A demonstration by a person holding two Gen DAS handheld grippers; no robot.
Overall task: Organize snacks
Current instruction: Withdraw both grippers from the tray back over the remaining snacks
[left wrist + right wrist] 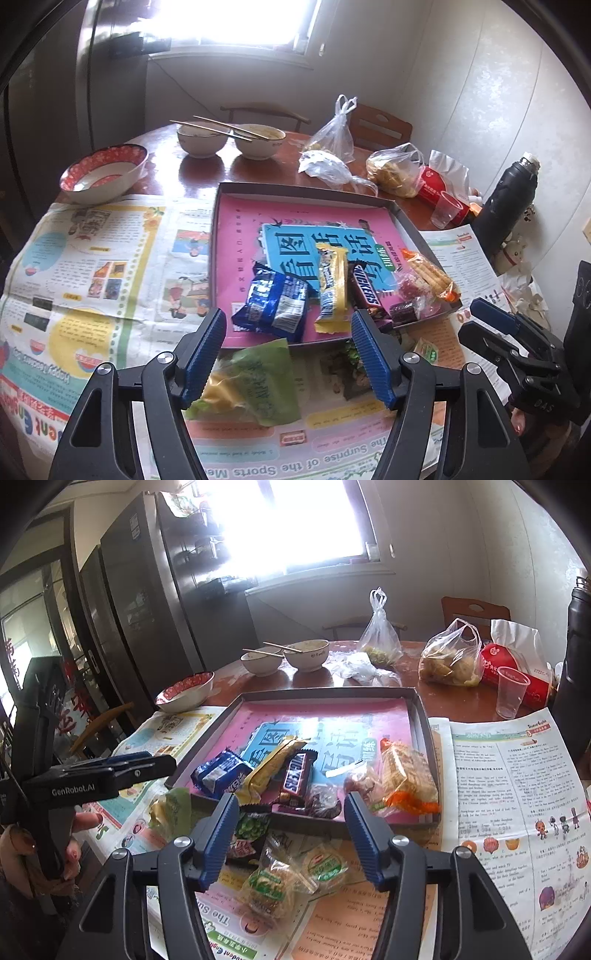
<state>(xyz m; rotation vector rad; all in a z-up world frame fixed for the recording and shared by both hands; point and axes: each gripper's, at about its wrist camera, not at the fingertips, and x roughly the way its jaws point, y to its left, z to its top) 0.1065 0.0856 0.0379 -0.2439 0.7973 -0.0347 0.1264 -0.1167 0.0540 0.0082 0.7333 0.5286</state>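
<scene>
A shallow grey tray lined with a pink book holds a blue packet, a yellow bar, a Snickers bar and an orange cracker pack. My left gripper is open above a green packet lying on the newspaper in front of the tray. My right gripper is open over a green pea packet and clear-wrapped cakes, touching none.
Newspaper covers the near table. Behind the tray stand a red-patterned bowl, two white bowls with chopsticks, plastic bags, a red tissue pack, a clear cup and a black flask.
</scene>
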